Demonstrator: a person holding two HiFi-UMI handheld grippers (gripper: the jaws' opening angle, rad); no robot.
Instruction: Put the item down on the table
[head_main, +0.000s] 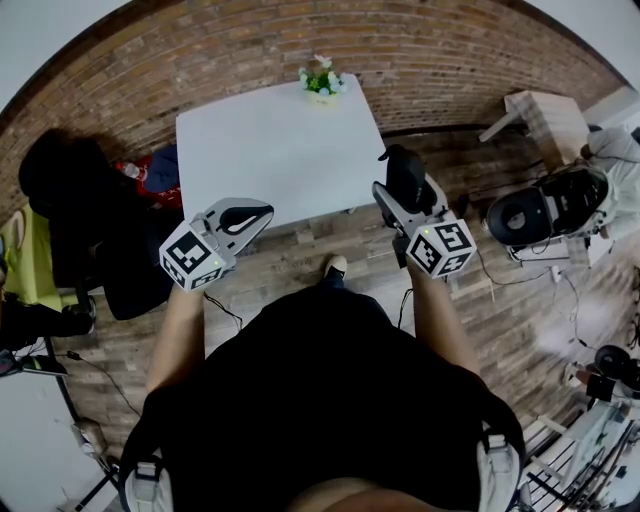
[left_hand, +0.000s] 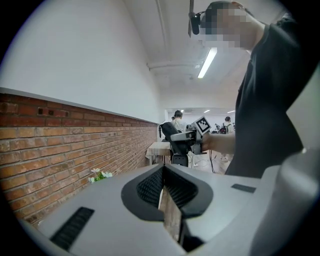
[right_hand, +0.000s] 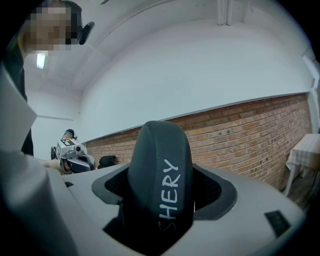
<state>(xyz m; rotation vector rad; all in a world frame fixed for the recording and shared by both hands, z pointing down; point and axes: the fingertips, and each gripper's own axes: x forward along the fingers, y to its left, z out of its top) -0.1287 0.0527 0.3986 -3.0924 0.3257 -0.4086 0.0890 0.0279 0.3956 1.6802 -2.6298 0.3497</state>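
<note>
In the head view my right gripper (head_main: 398, 190) is shut on a black rounded item (head_main: 406, 172), held over the wooden floor just off the near right corner of the white table (head_main: 270, 150). In the right gripper view the item (right_hand: 162, 175) stands upright between the jaws and fills the middle, with white letters on its edge. My left gripper (head_main: 248, 216) hovers at the table's near left edge, its jaws together with nothing between them. The left gripper view shows those jaws (left_hand: 164, 192) pressed shut, with the right gripper (left_hand: 192, 136) and its black item beyond.
A small pot of flowers (head_main: 321, 80) stands at the table's far edge by the brick wall. A black chair with dark bags (head_main: 70, 200) sits left of the table. Right of it are a small cloth-covered table (head_main: 545, 115), round black equipment (head_main: 545, 210) and cables on the floor.
</note>
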